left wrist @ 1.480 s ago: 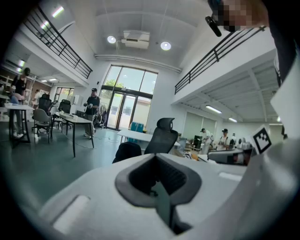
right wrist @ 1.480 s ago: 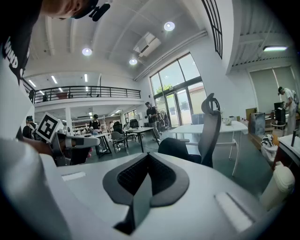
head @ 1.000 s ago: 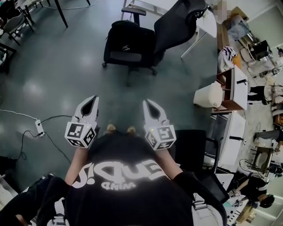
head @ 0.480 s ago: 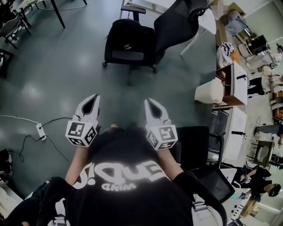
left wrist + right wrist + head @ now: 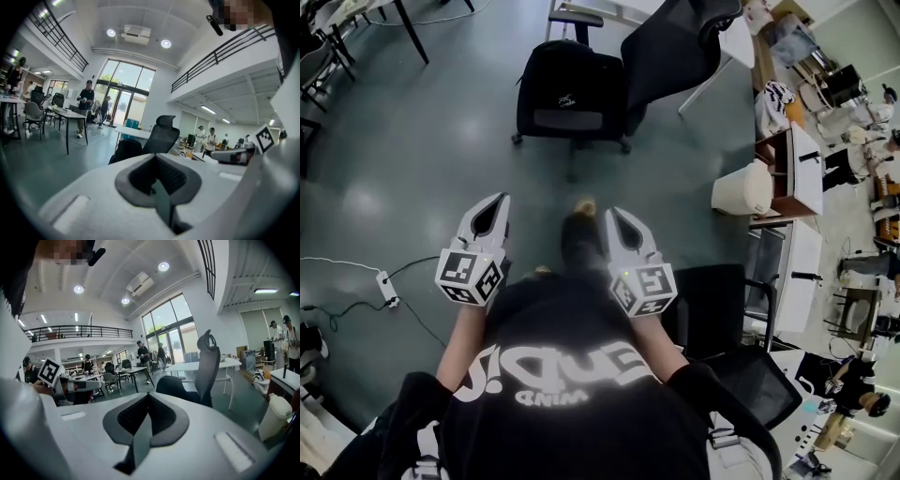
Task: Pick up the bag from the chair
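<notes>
The black bag (image 5: 567,89) sits on the seat of a black office chair (image 5: 667,45) across the grey floor, well ahead of me. My left gripper (image 5: 498,200) and right gripper (image 5: 612,215) are held side by side in front of my body, both far short of the bag, both shut with nothing between the jaws. In the left gripper view the bag (image 5: 125,150) and chair (image 5: 162,135) show just beyond the closed left gripper (image 5: 154,158). In the right gripper view the bag (image 5: 175,387) and chair (image 5: 209,365) stand past the closed right gripper (image 5: 148,397).
A white bin (image 5: 742,193) and a wooden desk (image 5: 789,176) stand at the right. Another black chair (image 5: 722,309) is close on my right. A power strip (image 5: 386,286) with cables lies on the floor at left. A white table (image 5: 729,45) is behind the bag's chair.
I have stepped forward: one foot now shows between the grippers. Both grippers have moved forward with me, and both stay shut.
</notes>
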Motion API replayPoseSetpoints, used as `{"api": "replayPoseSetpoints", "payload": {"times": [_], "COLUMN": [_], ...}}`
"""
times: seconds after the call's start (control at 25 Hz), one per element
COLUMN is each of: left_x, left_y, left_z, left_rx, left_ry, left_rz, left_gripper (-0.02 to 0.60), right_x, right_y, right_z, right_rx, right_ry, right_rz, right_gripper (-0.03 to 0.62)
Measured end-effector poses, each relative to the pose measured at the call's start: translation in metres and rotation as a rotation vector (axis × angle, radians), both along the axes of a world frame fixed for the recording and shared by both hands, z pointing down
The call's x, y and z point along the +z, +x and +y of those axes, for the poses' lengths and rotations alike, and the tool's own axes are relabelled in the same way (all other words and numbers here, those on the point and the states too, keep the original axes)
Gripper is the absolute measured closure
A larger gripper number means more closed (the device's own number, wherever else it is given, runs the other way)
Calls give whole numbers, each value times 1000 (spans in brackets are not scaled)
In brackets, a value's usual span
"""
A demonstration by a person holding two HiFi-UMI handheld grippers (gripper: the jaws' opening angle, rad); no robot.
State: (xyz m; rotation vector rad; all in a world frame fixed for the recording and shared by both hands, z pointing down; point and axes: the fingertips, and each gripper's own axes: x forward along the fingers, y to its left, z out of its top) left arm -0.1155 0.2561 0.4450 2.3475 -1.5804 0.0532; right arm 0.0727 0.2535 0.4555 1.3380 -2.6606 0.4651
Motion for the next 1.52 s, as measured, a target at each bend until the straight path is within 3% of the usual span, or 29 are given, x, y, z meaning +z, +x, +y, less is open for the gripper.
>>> {"api": "replayPoseSetpoints", "payload": {"times": [0.44,0.72,1.52], "left_x": [12,-3,-21], "left_y": [6,-6,23], "left_z": [-93,-168,-360], "left_rx": [14,-12,-105], "left_ry": [-5,-5,-11], "left_rz": [-11,1,-3], "left_gripper": [581,581,581], "right_x": [16,-6,-20], "right_y": [2,-16,12], "right_z": [-95,-173,-382], "right_rx": [6,-32,-123], "right_ry": [-12,-11,-30], "right_rz": [-16,-28,-30], "right_gripper": [594,594,594]}}
